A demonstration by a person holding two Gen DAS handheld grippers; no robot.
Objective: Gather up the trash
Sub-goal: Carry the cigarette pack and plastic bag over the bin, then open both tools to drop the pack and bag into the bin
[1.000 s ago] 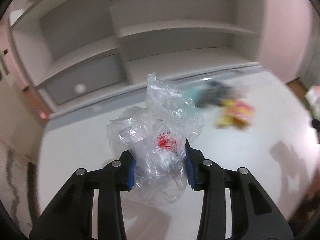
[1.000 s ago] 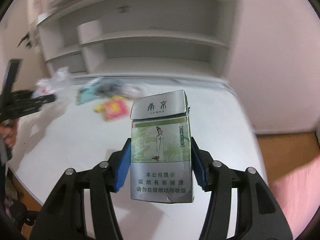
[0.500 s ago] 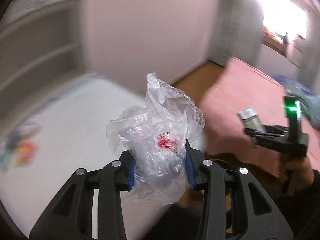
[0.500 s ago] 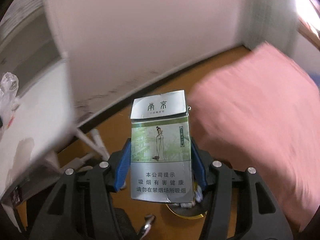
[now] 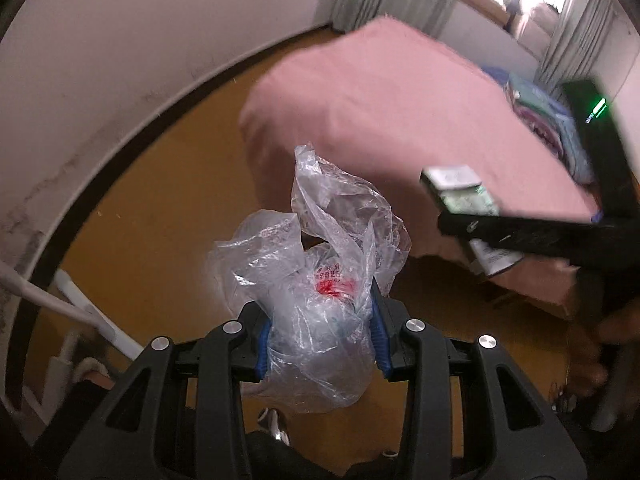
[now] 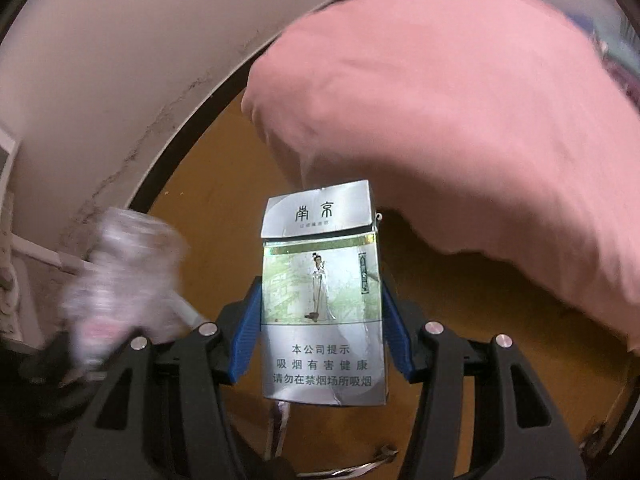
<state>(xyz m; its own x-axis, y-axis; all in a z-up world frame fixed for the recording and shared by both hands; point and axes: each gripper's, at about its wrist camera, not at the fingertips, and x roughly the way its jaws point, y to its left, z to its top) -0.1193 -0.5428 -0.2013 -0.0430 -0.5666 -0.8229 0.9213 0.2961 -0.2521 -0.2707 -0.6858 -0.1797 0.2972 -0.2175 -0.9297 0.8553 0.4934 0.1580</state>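
Filling the far right of both views, a pink bed (image 5: 400, 120) stands on the orange floor (image 5: 168, 208), with a pale wall (image 5: 160, 32) and dark skirting curving along the left and white pipes (image 5: 72, 304) low at the near left. Pinched between the left gripper's (image 5: 320, 336) blue pads, a crumpled clear bag (image 5: 316, 280) with a red print hangs over the floor in front of the bed's corner. To its right the right gripper (image 6: 322, 320) is clamped on an upright silver cigarette pack (image 6: 324, 312), which hides the floor behind it.
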